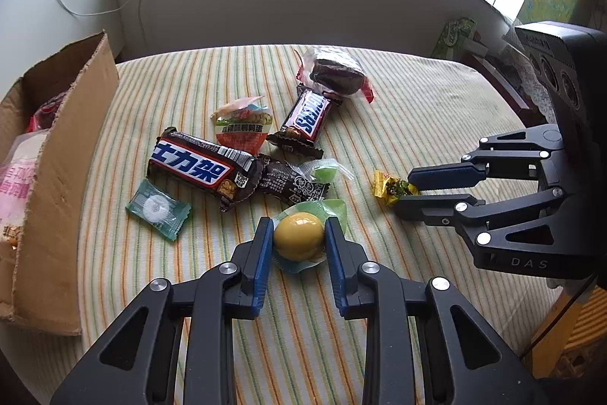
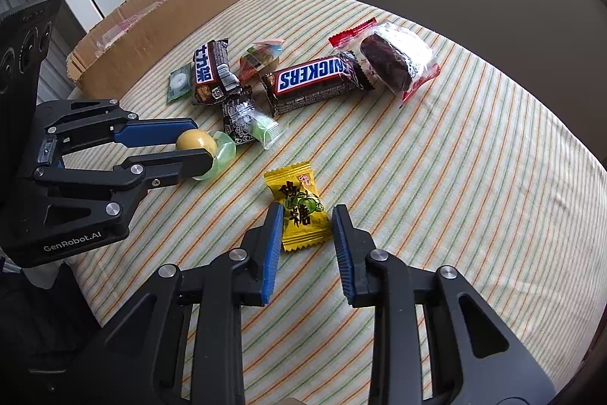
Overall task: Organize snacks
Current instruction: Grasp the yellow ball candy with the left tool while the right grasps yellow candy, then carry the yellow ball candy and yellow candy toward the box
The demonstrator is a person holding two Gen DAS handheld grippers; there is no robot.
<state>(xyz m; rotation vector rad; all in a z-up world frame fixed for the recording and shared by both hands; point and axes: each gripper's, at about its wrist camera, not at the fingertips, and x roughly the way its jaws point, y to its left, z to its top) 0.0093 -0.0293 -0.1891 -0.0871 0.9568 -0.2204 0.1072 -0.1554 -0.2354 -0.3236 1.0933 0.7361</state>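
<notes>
My left gripper (image 1: 299,230) (image 2: 201,141) is shut on a round yellow snack (image 1: 297,236) (image 2: 195,140) in a clear green wrapper, which rests on the striped tablecloth (image 1: 417,109). At the right, my right gripper (image 2: 308,215) (image 1: 404,192) is shut on a small yellow wrapped candy (image 2: 299,211) (image 1: 390,188), its pads on the candy's two sides. Both grippers point steeply down at the table. An open cardboard box (image 1: 76,139) (image 2: 170,6) stands at the left edge with pink packets inside.
Behind the grippers lie two Snickers bars (image 1: 309,114) (image 1: 193,166), a teal mint candy (image 1: 157,207), a jelly cup (image 1: 242,128), a green jelly (image 1: 324,173), a dark wrapper (image 1: 288,183) and a wrapped chocolate cake (image 1: 335,71). Cluttered boxes sit beyond the table's right edge.
</notes>
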